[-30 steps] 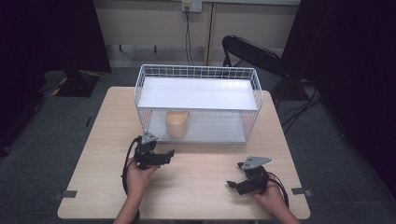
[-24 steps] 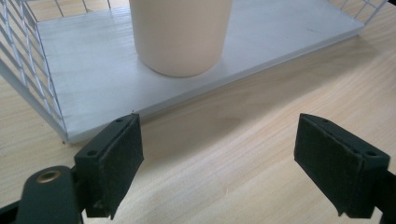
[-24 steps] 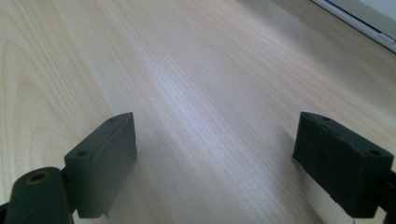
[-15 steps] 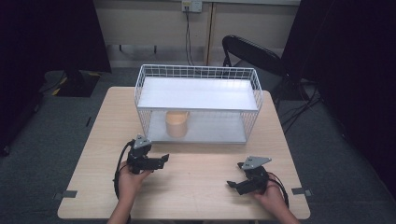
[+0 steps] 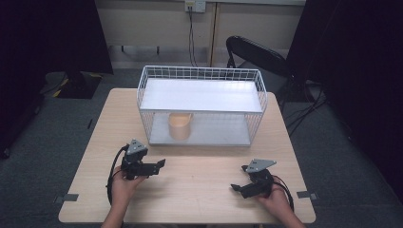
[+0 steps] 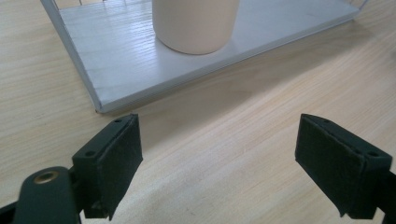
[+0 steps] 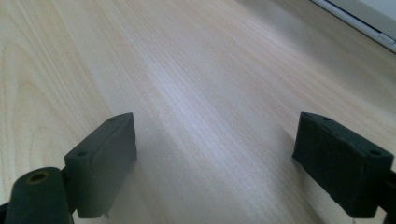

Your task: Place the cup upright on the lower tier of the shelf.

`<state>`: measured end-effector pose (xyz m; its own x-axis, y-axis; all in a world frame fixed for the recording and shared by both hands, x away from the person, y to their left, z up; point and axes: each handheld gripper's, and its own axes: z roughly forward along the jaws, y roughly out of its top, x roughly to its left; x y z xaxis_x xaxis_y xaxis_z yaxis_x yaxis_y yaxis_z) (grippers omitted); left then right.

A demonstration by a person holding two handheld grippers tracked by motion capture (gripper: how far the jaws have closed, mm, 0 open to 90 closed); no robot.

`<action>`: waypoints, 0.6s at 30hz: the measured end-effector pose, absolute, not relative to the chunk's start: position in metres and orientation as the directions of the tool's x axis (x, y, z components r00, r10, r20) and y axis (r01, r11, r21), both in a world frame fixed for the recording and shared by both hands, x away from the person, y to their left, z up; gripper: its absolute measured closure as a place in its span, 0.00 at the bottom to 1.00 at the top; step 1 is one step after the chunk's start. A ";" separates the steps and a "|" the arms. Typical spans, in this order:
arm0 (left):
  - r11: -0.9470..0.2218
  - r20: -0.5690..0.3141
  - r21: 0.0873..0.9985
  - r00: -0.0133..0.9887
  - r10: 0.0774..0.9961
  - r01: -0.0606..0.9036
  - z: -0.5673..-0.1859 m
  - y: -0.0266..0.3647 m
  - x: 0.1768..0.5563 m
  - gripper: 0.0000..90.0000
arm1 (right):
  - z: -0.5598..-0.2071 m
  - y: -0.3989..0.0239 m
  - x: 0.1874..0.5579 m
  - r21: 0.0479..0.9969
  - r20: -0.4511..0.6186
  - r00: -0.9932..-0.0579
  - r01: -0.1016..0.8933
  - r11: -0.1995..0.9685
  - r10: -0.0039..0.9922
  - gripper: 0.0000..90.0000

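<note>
A white wire basket (image 5: 259, 99) with two shelves stands at the back of the wooden table (image 5: 199, 185). A cream cup (image 5: 180, 126) sits on its lower shelf, at the front left; it also shows at the top of the left gripper view (image 6: 196, 23). My left gripper (image 5: 160, 164) is held low over the table, in front and left of the cup, jaws open and empty (image 6: 219, 163). My right gripper (image 5: 235, 187) rests near the front right of the table, open, with bare wood between its jaws (image 7: 215, 163).
The basket's lower shelf (image 6: 126, 60) has a thin front edge just ahead of the left gripper. A black chair (image 5: 256, 52) stands behind the table. Cables (image 5: 304, 109) lie on the grey floor at the right.
My left gripper has drawn back from the basket toward the table's front left. The right gripper has stayed where it was.
</note>
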<state>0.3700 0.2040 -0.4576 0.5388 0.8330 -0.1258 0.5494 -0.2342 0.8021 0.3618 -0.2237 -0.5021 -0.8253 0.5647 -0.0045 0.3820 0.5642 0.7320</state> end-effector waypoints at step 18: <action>-0.230 -0.137 0.792 0.532 0.836 0.565 -0.462 0.227 0.362 0.16 | -0.502 -0.224 0.362 0.732 -0.004 -0.824 0.384 0.563 0.566 0.14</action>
